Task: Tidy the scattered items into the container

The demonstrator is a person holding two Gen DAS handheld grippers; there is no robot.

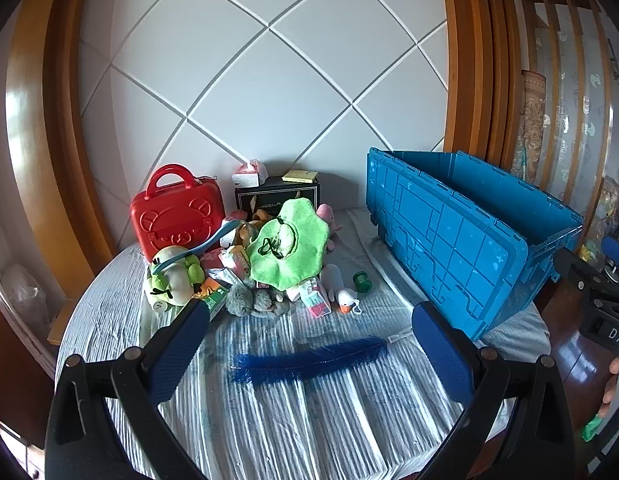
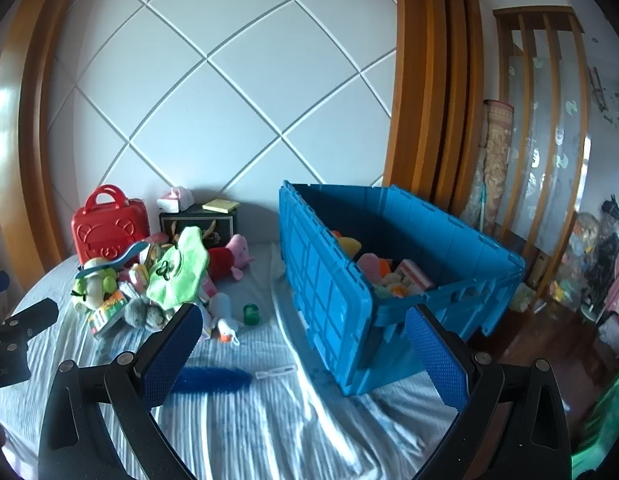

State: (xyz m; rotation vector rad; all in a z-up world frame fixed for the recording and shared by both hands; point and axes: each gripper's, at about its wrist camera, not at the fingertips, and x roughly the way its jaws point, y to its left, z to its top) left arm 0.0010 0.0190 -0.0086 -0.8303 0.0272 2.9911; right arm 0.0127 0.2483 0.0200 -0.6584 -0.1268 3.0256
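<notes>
So we've got one blue crate (image 2: 389, 264) on the right side of the bed (image 1: 309, 420), lid flaps hanging open, and a few soft toys already sit inside it. Both tools are spread wide with nothing between the pads: left gripper (image 1: 309, 344) hovers over one dark blue feather (image 1: 309, 362), right gripper (image 2: 305, 356) hangs near the crate's front corner. Left of the crate is the pile: one green frilly plush (image 1: 287, 244), one grey fuzzy toy (image 1: 253, 302), one white duck (image 1: 343, 294), one pink pig plush (image 2: 235, 256), one small green spool (image 1: 362, 282), plus packets we can't count. Behind that stand one red toy suitcase (image 1: 177, 216) and one black box (image 1: 277, 196). The crate's open flap faces the pile.
</notes>
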